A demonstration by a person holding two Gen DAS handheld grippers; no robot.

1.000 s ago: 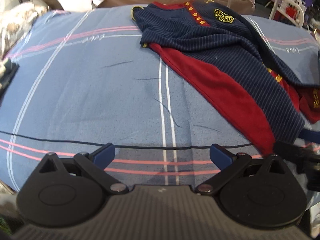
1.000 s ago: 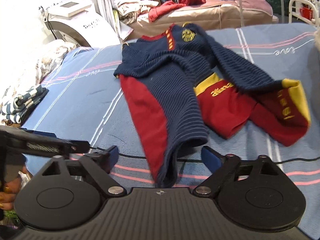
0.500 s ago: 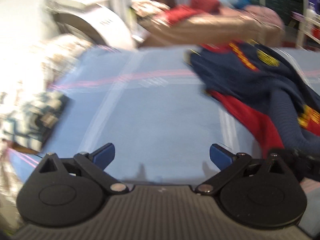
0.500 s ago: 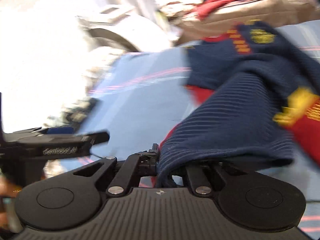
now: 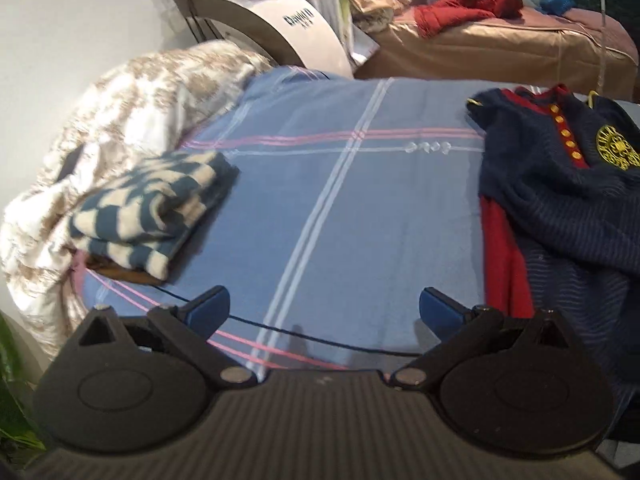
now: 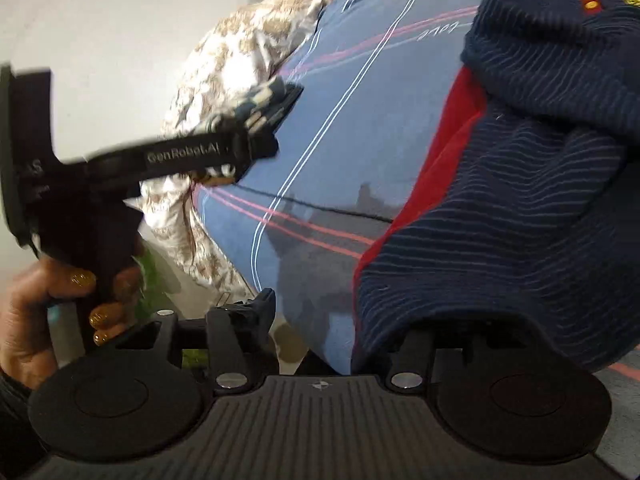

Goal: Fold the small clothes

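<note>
A navy striped shirt with red panels, gold buttons and a yellow crest [image 5: 568, 204] lies on the blue bedsheet [image 5: 340, 208] at the right. My left gripper [image 5: 324, 308] is open and empty, hovering over bare sheet to the left of the shirt. My right gripper [image 6: 320, 320] is shut on the shirt's hem [image 6: 500, 240] and holds it lifted, the cloth draping over the right finger. The left gripper's body [image 6: 160, 160] and the hand holding it show at the left of the right wrist view.
A folded blue-and-cream checked garment [image 5: 152, 208] sits at the sheet's left edge on a crumpled beige quilt [image 5: 120, 112]. A white machine [image 5: 264, 20] stands behind. Another bed with red clothes [image 5: 480, 4] is at the back.
My right gripper closed on the shirt's hem and lifted it leftward. My left gripper swung left, away from the shirt, and stayed open.
</note>
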